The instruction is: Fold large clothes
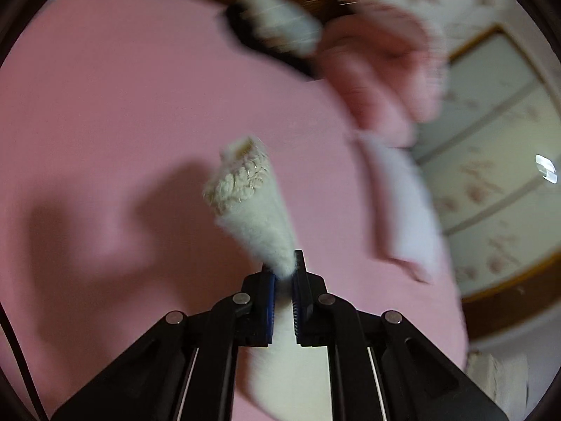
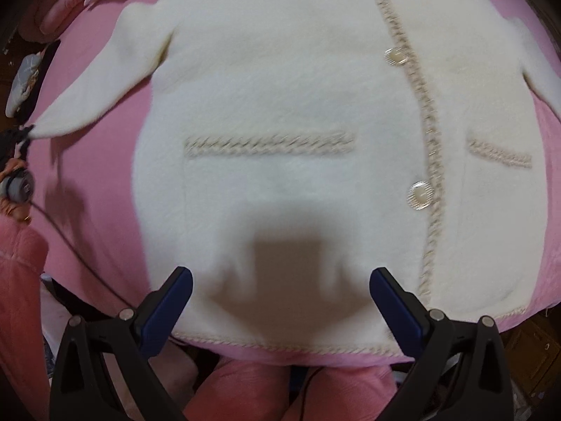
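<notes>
Left tool (image 1: 284, 277) clamped on cream cardigan's (image 2: 280, 105) braided sleeve cuff (image 1: 242, 179), lifted above pink bed (image 1: 105, 105). Right tool (image 2: 280, 301) spread wide, empty, poised over hem (image 2: 266, 345). Cardigan laid flat, buttoned, front up.

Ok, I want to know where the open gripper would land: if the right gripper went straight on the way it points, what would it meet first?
Probably the white cardigan: the right gripper points down at its lower front, just above the hem. Its jaws are open and empty.
</notes>
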